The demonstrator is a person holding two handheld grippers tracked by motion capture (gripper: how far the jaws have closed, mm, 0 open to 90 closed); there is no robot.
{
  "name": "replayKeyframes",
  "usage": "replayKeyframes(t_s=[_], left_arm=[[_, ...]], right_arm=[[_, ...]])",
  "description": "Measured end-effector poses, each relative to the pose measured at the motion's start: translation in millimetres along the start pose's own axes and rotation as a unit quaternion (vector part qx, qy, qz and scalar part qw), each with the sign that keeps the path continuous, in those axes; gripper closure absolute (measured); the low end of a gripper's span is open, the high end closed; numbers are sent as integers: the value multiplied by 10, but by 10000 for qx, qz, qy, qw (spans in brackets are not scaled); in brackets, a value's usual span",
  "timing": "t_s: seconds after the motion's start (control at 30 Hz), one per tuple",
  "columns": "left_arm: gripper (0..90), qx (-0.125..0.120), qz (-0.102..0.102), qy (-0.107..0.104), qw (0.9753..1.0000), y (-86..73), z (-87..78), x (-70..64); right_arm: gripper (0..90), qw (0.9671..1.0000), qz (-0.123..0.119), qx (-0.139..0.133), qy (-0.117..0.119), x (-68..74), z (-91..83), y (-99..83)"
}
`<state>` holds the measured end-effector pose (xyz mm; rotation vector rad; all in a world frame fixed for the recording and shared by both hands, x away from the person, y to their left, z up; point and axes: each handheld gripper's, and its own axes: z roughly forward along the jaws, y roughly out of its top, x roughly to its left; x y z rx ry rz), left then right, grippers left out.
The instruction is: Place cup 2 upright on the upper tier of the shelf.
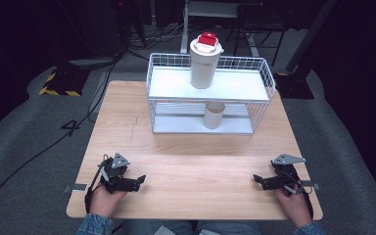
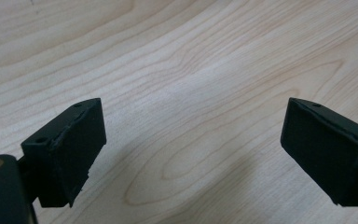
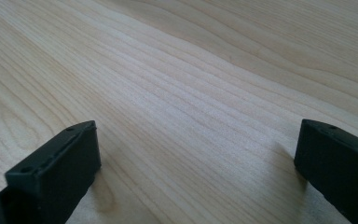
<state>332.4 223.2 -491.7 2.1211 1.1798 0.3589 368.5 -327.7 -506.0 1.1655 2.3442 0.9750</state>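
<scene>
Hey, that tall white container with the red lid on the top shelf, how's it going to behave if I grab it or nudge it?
The white container stands tall and narrow on the wire rack, so a nudge near the red lid would probably tip it. Its round body would likely roll once down. The smooth-looking wall may slip between jaws; grip it low.

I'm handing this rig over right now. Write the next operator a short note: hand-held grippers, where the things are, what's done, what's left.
Left hand-held gripper: open, holding nothing, low over the near left of the wooden table.
Right hand-held gripper: open, holding nothing, near right of the table.
Wire rack stands at the far edge. Tall white container with a red-and-white lid stands upright on its top shelf. Small beige cup stands on the lower shelf, below it.
Done: nothing visibly handled yet.
Left: probably reaching to the rack items; both are untouched.
</scene>
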Motion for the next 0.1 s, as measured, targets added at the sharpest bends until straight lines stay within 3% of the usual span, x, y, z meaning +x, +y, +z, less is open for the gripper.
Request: replayKeyframes(t_s=[0.1], left_arm=[[66,135,-56,59,9999,-8,42,5]], right_arm=[[4,10000,-2,0,1,0,0,0]])
